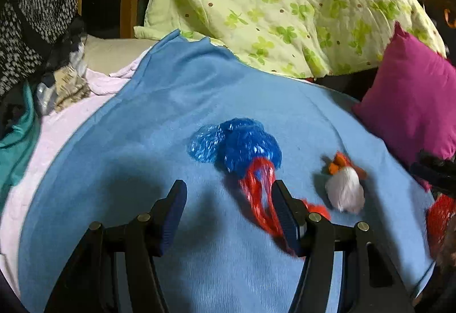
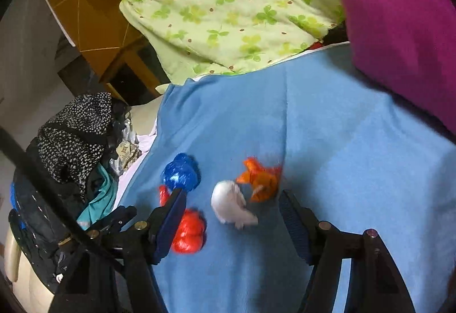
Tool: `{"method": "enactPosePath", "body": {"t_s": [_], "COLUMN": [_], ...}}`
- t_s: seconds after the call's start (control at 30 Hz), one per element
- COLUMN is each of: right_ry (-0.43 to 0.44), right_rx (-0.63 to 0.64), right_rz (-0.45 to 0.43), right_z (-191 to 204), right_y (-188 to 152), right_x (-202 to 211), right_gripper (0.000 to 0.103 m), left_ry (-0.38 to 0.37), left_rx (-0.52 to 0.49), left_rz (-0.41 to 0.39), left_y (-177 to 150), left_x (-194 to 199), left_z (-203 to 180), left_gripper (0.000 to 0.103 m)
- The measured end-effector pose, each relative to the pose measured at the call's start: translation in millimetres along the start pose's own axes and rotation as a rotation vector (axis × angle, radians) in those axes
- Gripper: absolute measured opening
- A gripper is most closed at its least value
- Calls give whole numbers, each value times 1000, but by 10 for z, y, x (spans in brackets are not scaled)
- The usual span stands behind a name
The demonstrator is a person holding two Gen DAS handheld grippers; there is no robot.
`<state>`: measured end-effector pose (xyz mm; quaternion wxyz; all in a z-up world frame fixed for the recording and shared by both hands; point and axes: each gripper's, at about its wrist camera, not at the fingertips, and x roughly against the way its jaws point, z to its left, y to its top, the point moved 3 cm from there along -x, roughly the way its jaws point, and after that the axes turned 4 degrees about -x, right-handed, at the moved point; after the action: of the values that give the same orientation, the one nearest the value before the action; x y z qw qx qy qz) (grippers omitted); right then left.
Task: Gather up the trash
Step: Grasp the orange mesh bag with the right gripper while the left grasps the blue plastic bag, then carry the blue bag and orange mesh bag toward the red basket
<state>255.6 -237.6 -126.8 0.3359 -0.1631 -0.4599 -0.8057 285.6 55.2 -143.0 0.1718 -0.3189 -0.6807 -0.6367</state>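
Now you are holding both grippers, left gripper (image 1: 228, 204) and right gripper (image 2: 232, 214), fingers apart, over crumpled plastic bags (image 1: 248, 142) lying on a blue blanket (image 1: 171, 102).

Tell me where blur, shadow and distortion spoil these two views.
Left wrist: white crumpled wad smeared by motion; dark shadow on the blue sheet; fisheye bends the edges. Right wrist: red crumpled plastic and white wad blurred.

We see the left gripper (image 1: 228, 199) hanging wide apart over the blue sheet (image 1: 159, 125). A blue bag (image 1: 242, 142) lies ahead, its red strip (image 1: 256, 193) touching the right finger. A white wad (image 1: 344, 193) sits nearby.
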Motion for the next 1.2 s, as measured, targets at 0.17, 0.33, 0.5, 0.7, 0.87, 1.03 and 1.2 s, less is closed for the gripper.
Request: {"method": "enactPosePath", "body": {"t_s": [0.17,0.33,0.5,0.7,0.87,1.03,1.2], "right_ry": [-26,-48,-124,-183,-203,-204,-177], "right_rx": [50,79,102,173,203,207,183], "right_rz": [32,97,173,227,211,139,39], "right_z": [-49,-74,-182,-200,-173,-102,-59], "right_y": [130,193,170,62,15,50,116], "right_x": [-423,-798,-1151,-1339,-1324,-1118,-687], "right_gripper": [40,40,41,48,33,32,31], "left_ry": [-64,-52,-32,-51,-60,-67,-88], "left_rx": [21,19,47,61,27,3,-9], "left_rz": [-25,-36,27,114,102,56,-86], "left_y": [217,421,482,388,388,430,640], "left_x": [-270,-507,-824,-1063,-1017,-853,-376], "left_z": [-35,-116,-113,-143,-173,-207,-312], "left_gripper": [63,63,68,71,55,49,49]}}
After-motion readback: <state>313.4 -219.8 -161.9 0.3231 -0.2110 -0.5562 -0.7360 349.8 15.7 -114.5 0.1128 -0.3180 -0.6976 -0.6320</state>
